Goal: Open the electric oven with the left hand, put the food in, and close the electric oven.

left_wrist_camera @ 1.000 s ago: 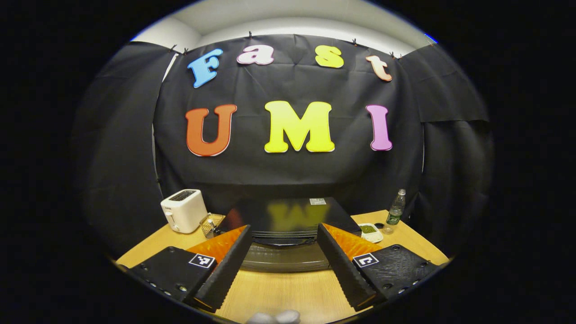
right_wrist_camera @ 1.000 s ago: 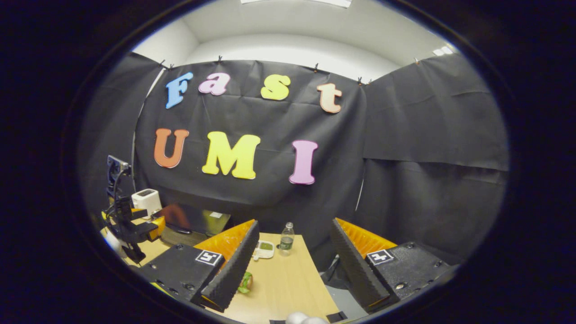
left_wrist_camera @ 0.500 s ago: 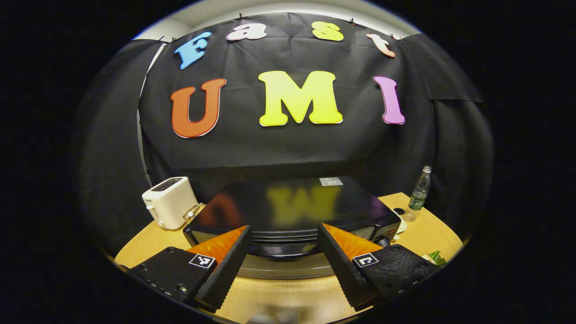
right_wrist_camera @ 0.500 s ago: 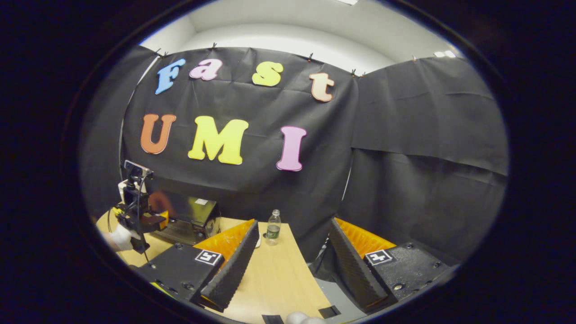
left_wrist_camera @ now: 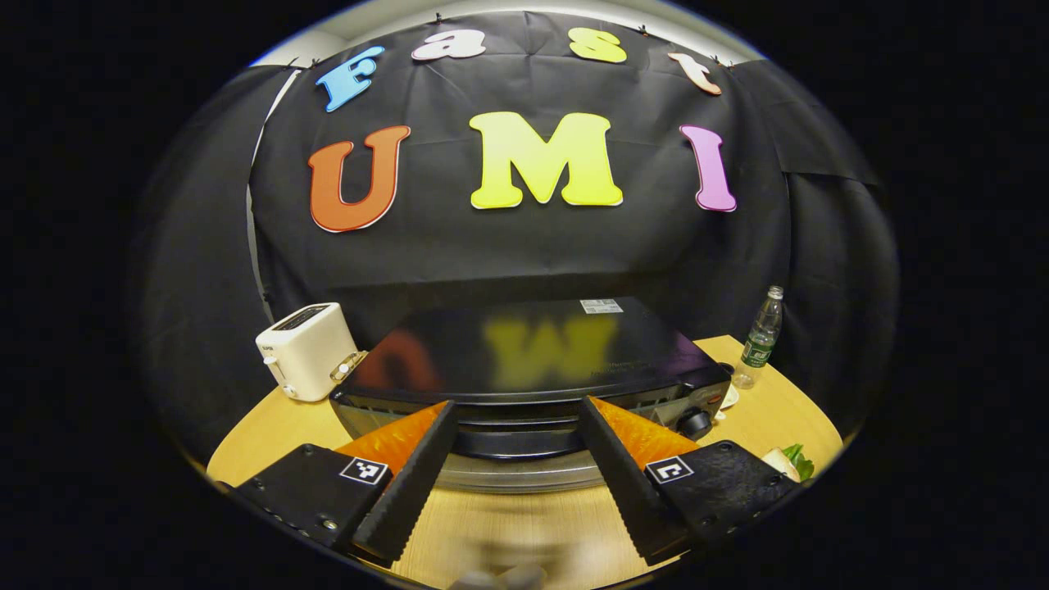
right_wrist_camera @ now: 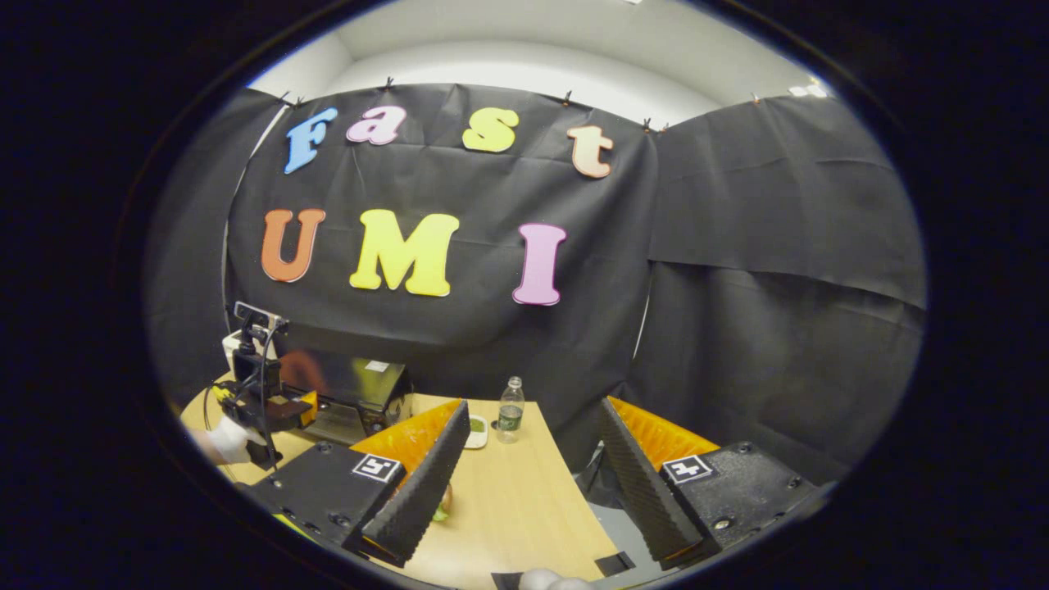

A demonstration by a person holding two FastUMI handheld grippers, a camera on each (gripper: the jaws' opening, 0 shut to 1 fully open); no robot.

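- My left tool [left_wrist_camera: 512, 483] is spread wide with nothing between its fingers, pointing straight at the front of the electric oven [left_wrist_camera: 524, 360], whose door is shut; its handle bar runs across the gap between my fingertips, just beyond them and not touched.
- My right tool [right_wrist_camera: 524, 492] is also wide open and empty, hovering above the surface [right_wrist_camera: 508, 508] well right of the oven.
- In the right gripper view I see the food [right_wrist_camera: 443, 501], partly hidden behind my left-hand finger; in the left gripper view it shows green at the far right edge.
- On the wooden surface: a white toaster [left_wrist_camera: 303, 360] left of the oven, a clear bottle [left_wrist_camera: 758, 336] right of it, and a small white dish [right_wrist_camera: 475, 429] just beside the bottle.
- Black cloth wall behind; a gloved hand [right_wrist_camera: 229, 438] holds the left tool.
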